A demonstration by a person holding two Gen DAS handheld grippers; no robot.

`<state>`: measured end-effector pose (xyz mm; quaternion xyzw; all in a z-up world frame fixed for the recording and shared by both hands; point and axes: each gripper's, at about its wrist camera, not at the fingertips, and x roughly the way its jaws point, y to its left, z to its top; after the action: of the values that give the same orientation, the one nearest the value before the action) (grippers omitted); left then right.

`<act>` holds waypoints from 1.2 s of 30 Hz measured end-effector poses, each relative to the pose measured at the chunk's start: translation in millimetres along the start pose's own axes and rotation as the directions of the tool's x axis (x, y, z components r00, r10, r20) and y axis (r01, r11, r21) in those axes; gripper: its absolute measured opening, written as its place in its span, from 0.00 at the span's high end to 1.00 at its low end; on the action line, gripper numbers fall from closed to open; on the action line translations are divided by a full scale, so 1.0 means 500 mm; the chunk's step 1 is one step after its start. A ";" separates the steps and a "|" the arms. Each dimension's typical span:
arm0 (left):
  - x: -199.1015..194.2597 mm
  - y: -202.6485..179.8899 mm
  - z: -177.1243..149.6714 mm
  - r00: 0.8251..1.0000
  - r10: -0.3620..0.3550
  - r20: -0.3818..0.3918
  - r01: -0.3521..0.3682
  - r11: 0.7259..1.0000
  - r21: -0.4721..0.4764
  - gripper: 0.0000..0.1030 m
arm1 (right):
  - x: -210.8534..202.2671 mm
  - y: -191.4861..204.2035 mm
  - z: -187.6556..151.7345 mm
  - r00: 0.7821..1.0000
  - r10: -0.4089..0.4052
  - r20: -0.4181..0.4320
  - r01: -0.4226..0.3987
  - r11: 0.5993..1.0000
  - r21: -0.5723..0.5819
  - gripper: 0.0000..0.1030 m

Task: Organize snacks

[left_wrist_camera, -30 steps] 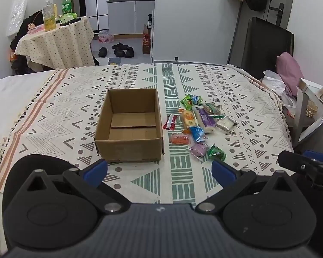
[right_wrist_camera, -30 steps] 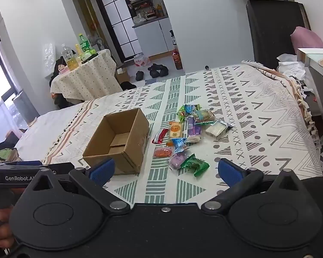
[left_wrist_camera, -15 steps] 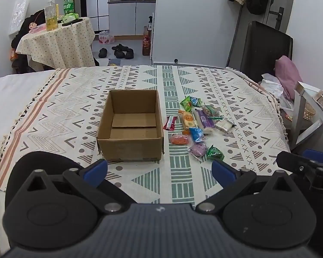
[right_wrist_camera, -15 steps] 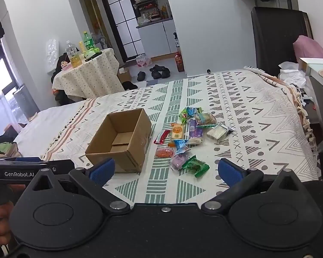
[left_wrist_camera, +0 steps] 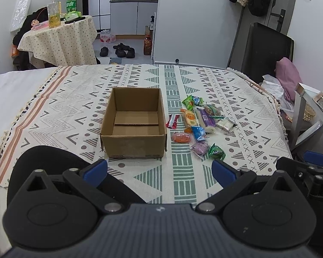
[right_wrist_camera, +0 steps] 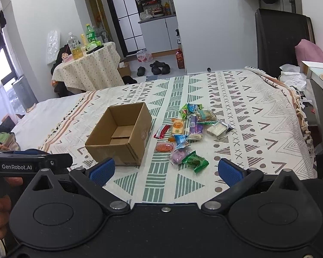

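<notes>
An open brown cardboard box sits on a bed covered with a cream blanket with green and grey zigzag shapes. The box has nothing inside it. Its flat bottom shows.

Just to the right of the box lies a pile of small wrapped snacks. A red snack bar lies closest to the box but does not touch it. Next to it is a yellow packet with an orange picture, and beside that a long purple packet. A clear packet with something white inside lies at the far right of the pile. At the back of the pile are a green packet and a little blue one. Nearer the cameras are an orange round snack in clear wrap, a blue packet, a purple round snack and a shiny green packet.

The left hand-held gripper hangs above the near edge of the bed. Its blue pads are spread wide apart and hold nothing. The right hand-held gripper hangs beside it, also spread wide and holding nothing. Both are well apart from the box and the snacks.

Far behind the bed stands a round table with a dotted cloth, with bottles on top.
</notes>
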<state>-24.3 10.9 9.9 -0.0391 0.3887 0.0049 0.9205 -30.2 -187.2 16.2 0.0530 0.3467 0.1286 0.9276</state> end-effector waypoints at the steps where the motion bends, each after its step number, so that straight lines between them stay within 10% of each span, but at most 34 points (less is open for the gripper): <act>1: 0.000 0.001 0.000 1.000 -0.002 -0.001 0.002 1.000 0.000 0.01 | -0.001 0.001 0.000 1.000 -0.001 0.000 0.001 1.000 -0.004 0.00; 36: 0.001 0.000 -0.001 1.000 0.011 0.005 -0.011 1.000 0.002 0.01 | -0.004 0.009 0.007 1.000 0.005 0.000 -0.005 1.000 -0.012 0.00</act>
<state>-24.3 11.0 9.5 -0.0361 0.3868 0.0097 0.9214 -30.4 -183.5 21.0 0.0482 0.3456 0.1333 0.9276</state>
